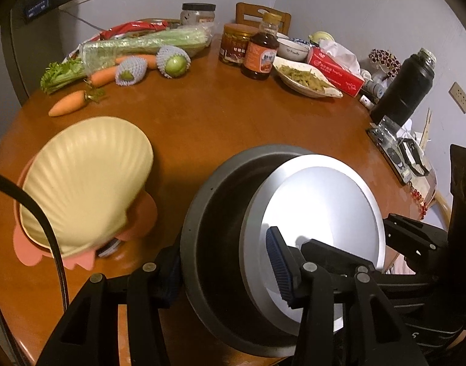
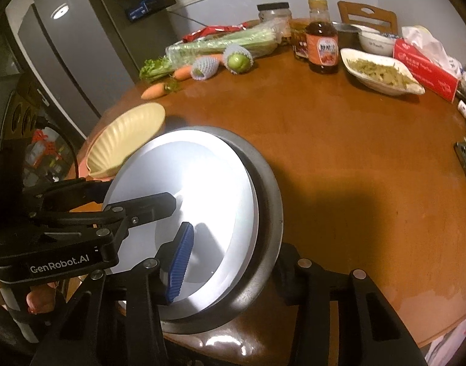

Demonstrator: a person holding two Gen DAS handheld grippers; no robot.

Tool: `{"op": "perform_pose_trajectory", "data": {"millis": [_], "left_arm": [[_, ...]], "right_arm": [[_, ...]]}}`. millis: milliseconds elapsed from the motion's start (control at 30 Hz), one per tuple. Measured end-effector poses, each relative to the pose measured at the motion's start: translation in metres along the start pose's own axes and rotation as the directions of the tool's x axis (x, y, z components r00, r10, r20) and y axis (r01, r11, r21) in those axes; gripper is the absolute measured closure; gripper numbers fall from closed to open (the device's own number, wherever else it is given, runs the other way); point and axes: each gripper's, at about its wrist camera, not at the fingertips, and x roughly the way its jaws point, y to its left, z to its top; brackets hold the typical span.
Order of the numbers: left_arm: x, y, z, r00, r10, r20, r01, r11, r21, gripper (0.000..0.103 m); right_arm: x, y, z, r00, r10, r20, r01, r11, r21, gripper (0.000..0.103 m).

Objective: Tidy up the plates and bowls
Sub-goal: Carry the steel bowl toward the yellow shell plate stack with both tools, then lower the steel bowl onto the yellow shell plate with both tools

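Observation:
A dark grey bowl (image 1: 208, 213) holds a white plate (image 1: 321, 201) tilted inside it, above the near edge of the brown round table (image 1: 233, 116). My left gripper (image 1: 223, 262) is shut on the bowl's near rim, one blue pad inside, one outside. My right gripper (image 2: 229, 262) is shut on the opposite rim of the same grey bowl (image 2: 269, 213), with its blue pad over the white plate (image 2: 202, 189). The left gripper's body (image 2: 80, 213) shows on the left of the right wrist view. A cream shell-shaped plate (image 1: 86, 180) lies on a pink plate (image 1: 141, 216) at the left.
Carrots (image 1: 68, 106), celery (image 1: 141, 45), netted fruit (image 1: 171, 61), jars, a sauce bottle (image 1: 260, 52), a dish of food (image 1: 306, 79), a tissue box (image 1: 336, 70) and a black flask (image 1: 406, 82) stand along the table's far side. A fridge (image 2: 65, 55) stands left.

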Motion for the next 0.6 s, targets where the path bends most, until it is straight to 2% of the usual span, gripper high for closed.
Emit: {"op": "perform_pose_trajectory", "data": {"millis": [600], "left_arm": [[-0.029,0.040,0.022,0.996,0.060,0.066,-0.056,0.996,-0.070,0.054]], "right_arm": [[0.005,0.034,0.047,0.999,0.044,0.029,-0.042,0.997,-0.065,0.055]]}}
